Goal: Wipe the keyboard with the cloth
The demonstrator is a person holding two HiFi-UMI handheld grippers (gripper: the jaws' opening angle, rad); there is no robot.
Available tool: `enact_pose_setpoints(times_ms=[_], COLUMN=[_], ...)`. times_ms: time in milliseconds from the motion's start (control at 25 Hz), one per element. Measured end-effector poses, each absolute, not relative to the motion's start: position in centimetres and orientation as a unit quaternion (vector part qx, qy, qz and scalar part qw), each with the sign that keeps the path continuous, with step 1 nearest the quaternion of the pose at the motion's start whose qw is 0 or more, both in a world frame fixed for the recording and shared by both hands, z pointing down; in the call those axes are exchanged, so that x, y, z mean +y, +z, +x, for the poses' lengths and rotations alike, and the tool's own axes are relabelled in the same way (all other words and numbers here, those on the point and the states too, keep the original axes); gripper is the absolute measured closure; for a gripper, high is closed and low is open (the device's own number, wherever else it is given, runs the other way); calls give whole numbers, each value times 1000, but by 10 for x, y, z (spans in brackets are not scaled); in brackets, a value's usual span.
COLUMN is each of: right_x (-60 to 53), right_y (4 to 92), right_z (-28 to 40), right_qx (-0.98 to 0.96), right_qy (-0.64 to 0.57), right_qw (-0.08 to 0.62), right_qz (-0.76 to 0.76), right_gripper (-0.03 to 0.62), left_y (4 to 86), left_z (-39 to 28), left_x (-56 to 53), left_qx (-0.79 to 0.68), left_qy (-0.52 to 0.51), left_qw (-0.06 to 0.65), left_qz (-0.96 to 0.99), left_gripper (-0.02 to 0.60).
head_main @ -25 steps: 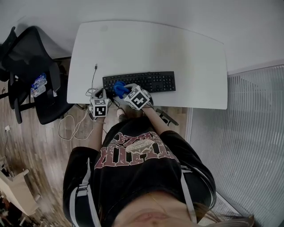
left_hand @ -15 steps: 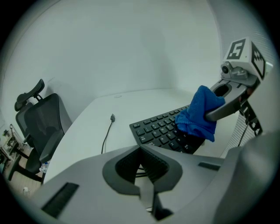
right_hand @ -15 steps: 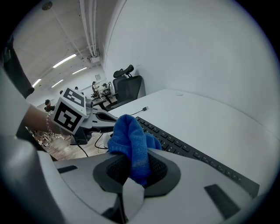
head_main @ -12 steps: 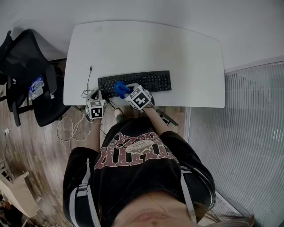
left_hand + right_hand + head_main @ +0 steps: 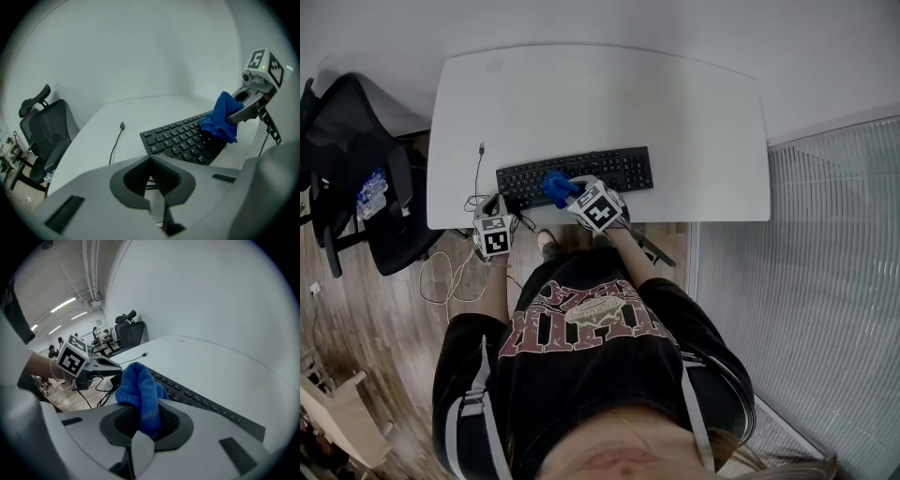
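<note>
Bright, even overhead light. In the right gripper view, ceiling light strips [image 5: 63, 305] sit up and left of the keyboard [image 5: 609, 171]. White table [image 5: 581, 103] around the keyboard is clean, with no glare and only soft, faint shadows. Both gripper views have heavy fisheye and black vignette in the corners, and the foreground below the keyboard is soft. Blue cloth [image 5: 138, 390] over the keyboard is saturated, its weave resolved. Head view is sharp at the keyboard, with lines bowing and detail softer far left of it

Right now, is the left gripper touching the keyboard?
Apart. The head view shows the left gripper at the table's near edge, with a gap to the keyboard.
</note>
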State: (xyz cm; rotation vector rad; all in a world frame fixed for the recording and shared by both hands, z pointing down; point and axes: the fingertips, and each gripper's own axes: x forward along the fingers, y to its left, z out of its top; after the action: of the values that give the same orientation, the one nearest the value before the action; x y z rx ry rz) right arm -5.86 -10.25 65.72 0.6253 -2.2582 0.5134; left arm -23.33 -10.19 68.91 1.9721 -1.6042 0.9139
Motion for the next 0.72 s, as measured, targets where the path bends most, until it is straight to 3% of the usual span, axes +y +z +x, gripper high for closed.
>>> enact_pose_setpoints(times_ms=[720], right_x=[-111], right_y=[666], right_z=[9], right_qx=[-853], right_qy=[227], right_qw=[359], right_qz=[302], right_gripper=[530], left_y=[691], left_z=[-233], left_x=[-102], left_qx=[-587], left_qy=[335], left_qw=[223], left_qz=[702], left_gripper=[546])
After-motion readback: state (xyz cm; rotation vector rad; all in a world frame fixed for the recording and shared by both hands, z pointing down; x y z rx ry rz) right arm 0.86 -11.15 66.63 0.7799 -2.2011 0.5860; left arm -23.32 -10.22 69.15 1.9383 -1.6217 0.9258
